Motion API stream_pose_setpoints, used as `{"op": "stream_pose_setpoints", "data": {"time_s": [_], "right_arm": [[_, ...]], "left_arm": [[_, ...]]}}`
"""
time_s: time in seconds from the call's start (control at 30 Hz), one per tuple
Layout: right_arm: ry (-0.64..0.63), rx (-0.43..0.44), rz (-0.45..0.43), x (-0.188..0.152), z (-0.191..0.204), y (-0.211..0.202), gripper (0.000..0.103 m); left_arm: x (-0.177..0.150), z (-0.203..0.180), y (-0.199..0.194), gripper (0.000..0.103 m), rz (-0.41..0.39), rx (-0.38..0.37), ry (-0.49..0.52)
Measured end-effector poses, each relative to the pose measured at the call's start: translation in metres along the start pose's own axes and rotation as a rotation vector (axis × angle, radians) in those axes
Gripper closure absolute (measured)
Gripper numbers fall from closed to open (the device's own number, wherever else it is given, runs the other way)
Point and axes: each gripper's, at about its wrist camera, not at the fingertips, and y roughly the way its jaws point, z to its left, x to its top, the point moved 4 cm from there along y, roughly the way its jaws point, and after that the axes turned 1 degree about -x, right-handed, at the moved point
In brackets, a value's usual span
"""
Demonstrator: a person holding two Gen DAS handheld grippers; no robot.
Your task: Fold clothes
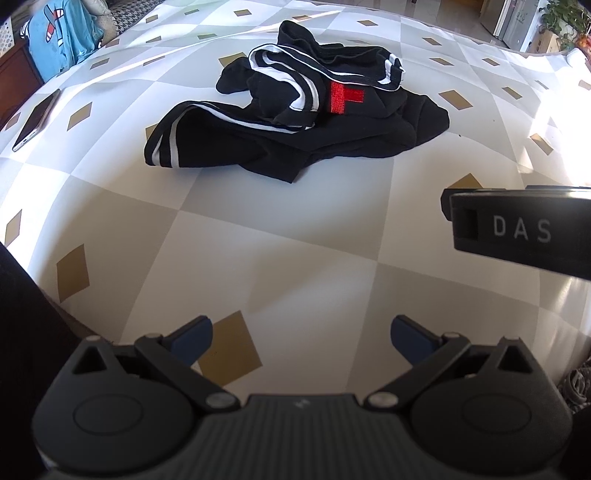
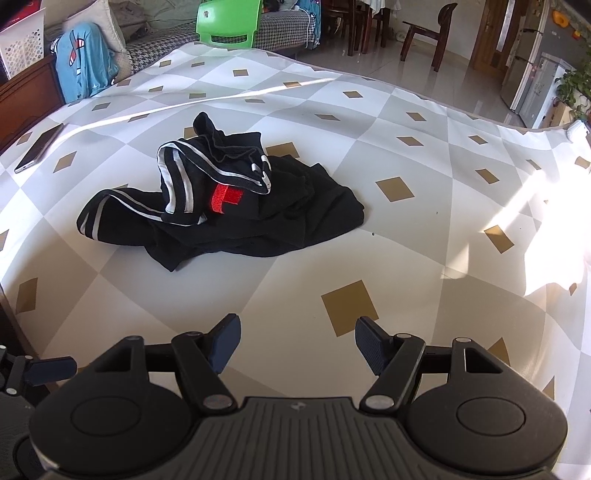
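A crumpled black garment (image 1: 295,122) with white stripes and a red patch (image 1: 345,96) lies in a heap on the checked cloth (image 1: 258,240) that covers the surface, about midway across it and nearer the far edge than the near one. It is bunched over itself, so what kind of garment it is and where its hems run cannot be made out. In the right wrist view the same black garment (image 2: 221,206) sits left of centre, well apart from both tools.

The left gripper (image 1: 301,338) hovers over the near part of the cloth with its jaws spread wide and nothing between them. The right gripper (image 2: 297,345) also stands wide and empty above the near edge; part of its body, lettered DAS, cuts into the left wrist view from the right.

A phone (image 1: 35,120) lies flat near the left edge of the cloth. Beyond that edge a white perforated basket (image 2: 18,48) stands on a dark wooden cabinet; its contents are hidden from here. A light blue garment (image 2: 86,61) hangs beside it. A green plastic chair (image 2: 229,24) stands past the far edge, and a wooden chair (image 2: 428,33) farther back. Strong sunlight washes out the cloth's right edge
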Motion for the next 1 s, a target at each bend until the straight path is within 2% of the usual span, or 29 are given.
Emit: {"op": "stream_pose_setpoints", "data": {"time_s": [0.6,1.0], "right_arm": [[0.000,0.019,-0.001,0.001,0.002,-0.002,0.035],[-0.019,0.018,0.040,-0.001,0.007,0.012,0.035]], "left_arm": [[0.002,0.004,0.001,0.000,-0.008,0.028,0.001],[0.005,0.011,0.020,0.000,0.026,-0.004,-0.016]]}}
